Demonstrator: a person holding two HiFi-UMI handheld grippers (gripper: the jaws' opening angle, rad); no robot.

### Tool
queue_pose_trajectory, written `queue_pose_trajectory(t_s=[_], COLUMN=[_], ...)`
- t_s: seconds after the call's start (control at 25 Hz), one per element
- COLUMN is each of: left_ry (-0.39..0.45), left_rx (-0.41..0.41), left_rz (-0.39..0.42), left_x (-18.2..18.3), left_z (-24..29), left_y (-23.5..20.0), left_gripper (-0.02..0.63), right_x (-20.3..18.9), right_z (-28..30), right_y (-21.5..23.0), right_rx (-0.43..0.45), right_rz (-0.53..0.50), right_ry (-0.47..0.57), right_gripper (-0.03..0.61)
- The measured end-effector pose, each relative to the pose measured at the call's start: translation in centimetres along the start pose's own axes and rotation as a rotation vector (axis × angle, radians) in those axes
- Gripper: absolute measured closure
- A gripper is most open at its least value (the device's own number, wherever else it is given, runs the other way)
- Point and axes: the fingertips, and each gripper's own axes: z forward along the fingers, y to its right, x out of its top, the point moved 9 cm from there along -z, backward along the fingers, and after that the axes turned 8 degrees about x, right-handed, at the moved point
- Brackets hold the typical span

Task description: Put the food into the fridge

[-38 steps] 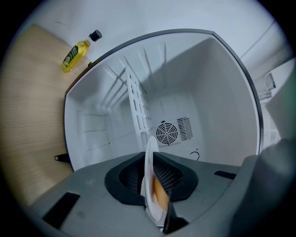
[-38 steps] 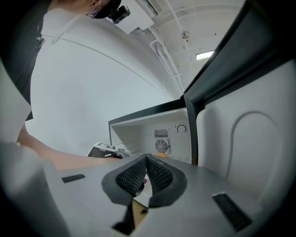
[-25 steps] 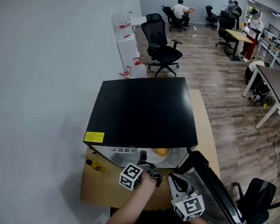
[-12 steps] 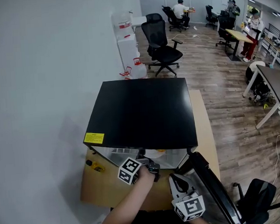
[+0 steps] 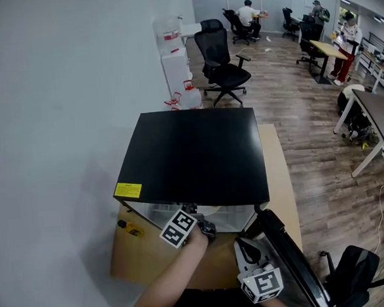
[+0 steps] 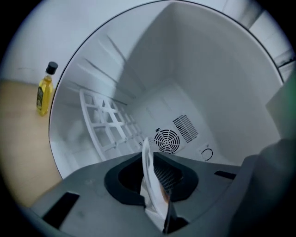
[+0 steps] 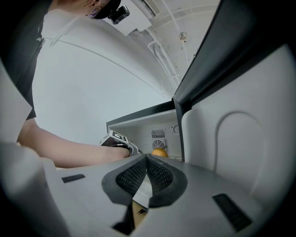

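Observation:
A black mini fridge (image 5: pixel 192 153) stands on a wooden table with its door (image 5: pixel 287 254) swung open to the right. My left gripper (image 5: pixel 197 215) reaches into the opening. In the left gripper view, my left gripper (image 6: pixel 148 155) is shut on the thin rim of a white plate (image 6: pixel 152 201), facing the white back wall and its round fan vent (image 6: pixel 166 140). The right gripper view shows an orange piece of food (image 7: pixel 159 152) inside the fridge, beside the left hand. My right gripper (image 7: pixel 147 159) hangs by the door's inner side, shut and empty.
A small yellow oil bottle (image 5: pixel 130 227) stands on the table (image 5: pixel 130 255) left of the fridge, also in the left gripper view (image 6: pixel 45 89). A white wire rack (image 6: pixel 108 122) lies inside the fridge. Office chairs, desks and seated people are far behind.
My left gripper has pushed further into the fridge and rolled. The orange food seen at the opening a second ago is now hidden under the fridge top. The right gripper stayed still.

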Motion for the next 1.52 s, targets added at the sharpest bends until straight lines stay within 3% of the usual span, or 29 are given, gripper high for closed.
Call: queue_pose_trajectory(t_s=[0.32, 0.52, 0.72, 0.88, 1.24, 1.52], left_ry=[-0.042, -0.128, -0.144, -0.164, -0.142, -0.070], left_rx=[0.030, 0.062, 0.091, 0.093, 0.124, 0.182], left_rz=[0.238, 0.356, 0.473, 0.493, 0.627, 0.780], left_x=[0.4, 0.5, 0.6, 0.9, 1.0, 1.0], left_z=[0.1, 0.8, 0.9, 1.0, 1.1, 1.2], left_y=[0.7, 1.0, 1.1, 1.1, 1.2, 0.8], left_gripper=[0.482, 0.468, 0.466, 0.466, 0.443, 0.416], right_x=[-0.3, -0.5, -0.4, -0.4, -0.6, -0.8], right_z=[-0.1, 0.0, 0.2, 0.2, -0.3, -0.2], right_y=[-0.1, -0.1, -0.5, -0.6, -0.5, -0.6], right_rx=[0.007, 0.020, 0.037, 0.037, 0.026, 0.038], right_rz=[0.008, 0.026, 0.024, 0.024, 0.024, 0.030], right_ry=[0.007, 0.010, 0.015, 0.006, 0.002, 0.003], right_gripper=[0.518, 0.518, 0.518, 0.518, 0.518, 0.518])
